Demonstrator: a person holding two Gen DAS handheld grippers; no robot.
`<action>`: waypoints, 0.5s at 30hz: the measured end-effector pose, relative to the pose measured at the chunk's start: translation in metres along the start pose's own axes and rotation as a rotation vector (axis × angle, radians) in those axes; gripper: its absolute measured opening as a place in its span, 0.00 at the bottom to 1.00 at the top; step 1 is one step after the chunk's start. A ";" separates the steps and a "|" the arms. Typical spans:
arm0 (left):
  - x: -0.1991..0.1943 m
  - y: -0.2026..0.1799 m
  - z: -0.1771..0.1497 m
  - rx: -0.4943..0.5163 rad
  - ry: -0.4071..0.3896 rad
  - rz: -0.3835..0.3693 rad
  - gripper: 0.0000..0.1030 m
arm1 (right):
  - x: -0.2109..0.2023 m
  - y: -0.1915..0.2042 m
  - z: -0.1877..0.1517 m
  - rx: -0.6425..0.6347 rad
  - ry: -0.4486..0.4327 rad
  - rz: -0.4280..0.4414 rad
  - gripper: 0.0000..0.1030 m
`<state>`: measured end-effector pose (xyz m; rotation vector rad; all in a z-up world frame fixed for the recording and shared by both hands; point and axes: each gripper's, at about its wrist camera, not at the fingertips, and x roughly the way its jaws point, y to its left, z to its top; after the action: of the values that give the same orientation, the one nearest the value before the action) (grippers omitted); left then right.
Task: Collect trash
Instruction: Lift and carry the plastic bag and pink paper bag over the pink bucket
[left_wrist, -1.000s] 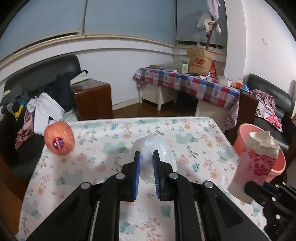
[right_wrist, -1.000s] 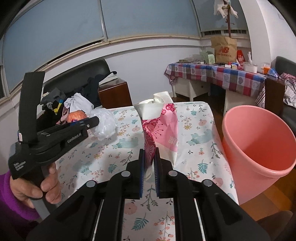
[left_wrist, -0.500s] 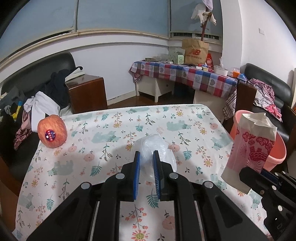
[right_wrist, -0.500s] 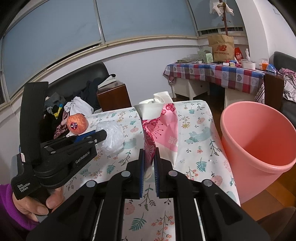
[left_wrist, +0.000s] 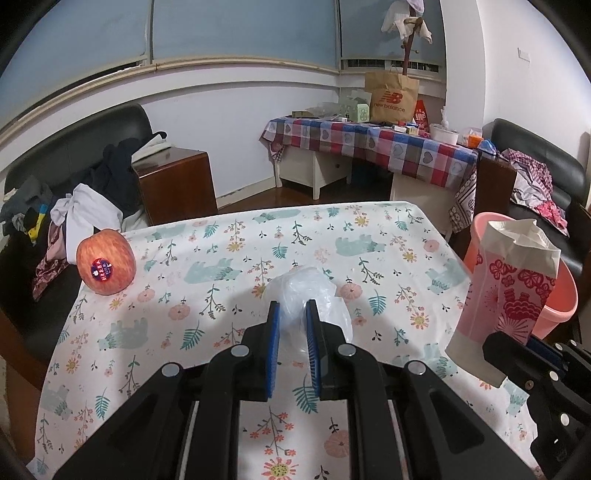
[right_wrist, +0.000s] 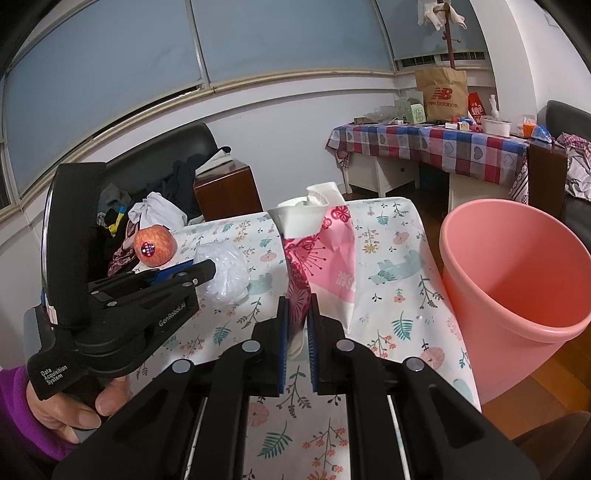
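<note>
My left gripper (left_wrist: 291, 310) is shut on a crumpled clear plastic bag (left_wrist: 314, 291) and holds it over the floral table (left_wrist: 221, 266); the bag also shows in the right wrist view (right_wrist: 225, 269). My right gripper (right_wrist: 295, 306) is shut on the lower edge of a pink and red paper bag (right_wrist: 325, 258), which stands upright near the table's right edge. The same paper bag (left_wrist: 513, 280) shows at the right of the left wrist view. A pink bin (right_wrist: 517, 280) stands just off the table's right edge.
A red apple (left_wrist: 106, 261) with a sticker sits at the table's far left corner. A black sofa with clothes (left_wrist: 85, 195) and a wooden cabinet (left_wrist: 173, 184) lie beyond. A checkered table (left_wrist: 369, 140) with clutter stands at the back.
My left gripper with the plastic bag has drawn back toward the table's near side, so more tabletop shows. The right gripper and paper bag have hardly moved.
</note>
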<state>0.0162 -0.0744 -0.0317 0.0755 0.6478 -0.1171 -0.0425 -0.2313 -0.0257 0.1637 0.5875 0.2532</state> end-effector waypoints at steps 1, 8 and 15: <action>-0.001 0.000 0.000 -0.001 -0.002 0.000 0.13 | 0.000 0.000 0.000 0.001 -0.003 -0.001 0.09; -0.008 -0.023 0.009 0.035 -0.048 -0.045 0.13 | -0.009 -0.008 0.004 0.018 -0.034 -0.030 0.09; -0.015 -0.056 0.030 0.071 -0.090 -0.114 0.13 | -0.031 -0.034 0.017 0.038 -0.101 -0.123 0.09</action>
<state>0.0149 -0.1322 -0.0007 0.1015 0.5576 -0.2520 -0.0508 -0.2738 -0.0029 0.1751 0.5004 0.1144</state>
